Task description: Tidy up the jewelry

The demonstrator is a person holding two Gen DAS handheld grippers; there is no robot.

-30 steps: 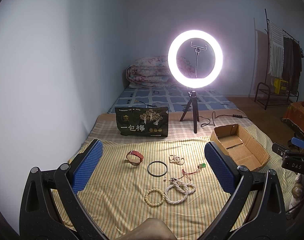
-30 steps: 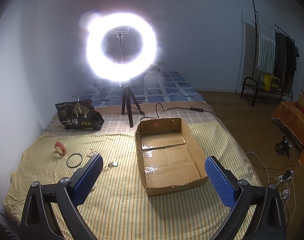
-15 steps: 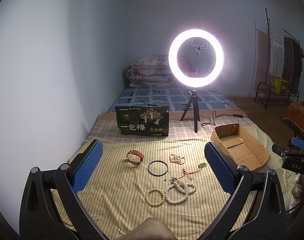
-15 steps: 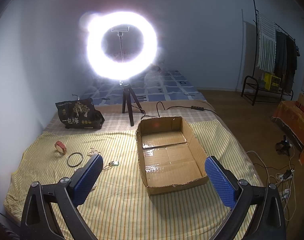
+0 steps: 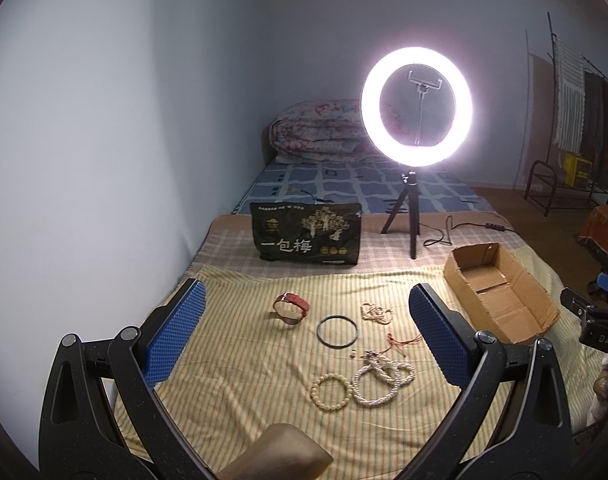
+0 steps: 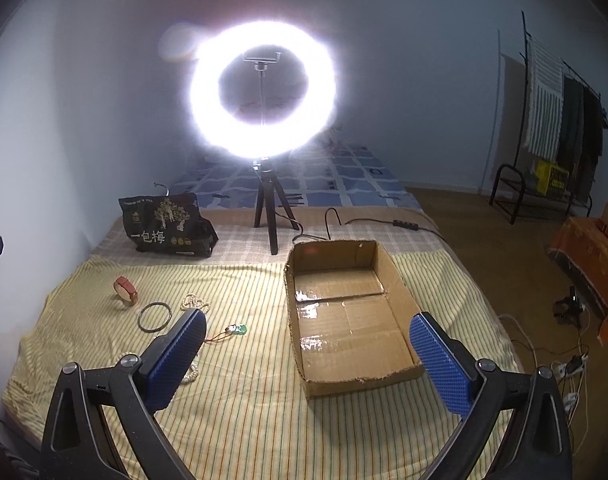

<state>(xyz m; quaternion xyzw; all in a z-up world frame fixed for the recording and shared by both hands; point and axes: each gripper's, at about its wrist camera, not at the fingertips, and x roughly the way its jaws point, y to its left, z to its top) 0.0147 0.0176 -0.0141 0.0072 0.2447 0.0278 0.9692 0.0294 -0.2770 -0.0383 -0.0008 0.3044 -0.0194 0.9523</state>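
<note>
Jewelry lies on a yellow striped cloth (image 5: 232,364): a red bracelet (image 5: 291,307), a black bangle (image 5: 337,331), a small pearl chain (image 5: 377,313), a red-cord pendant (image 5: 399,342), a cream bead bracelet (image 5: 331,391) and white pearl strands (image 5: 381,378). An empty cardboard box (image 6: 347,312) stands to their right. My left gripper (image 5: 304,332) is open and empty above the jewelry. My right gripper (image 6: 307,348) is open and empty over the box's near end. The bangle (image 6: 155,317) and green pendant (image 6: 238,329) show left of it.
A lit ring light on a tripod (image 5: 415,160) stands behind the cloth, its cable (image 6: 363,222) trailing right. A dark snack bag (image 5: 307,236) stands at the back. A wall runs along the left. A clothes rack (image 6: 559,128) is far right.
Both grippers have stayed nearly still and open. The left view has shifted very slightly. The jewelry and box have not moved.
</note>
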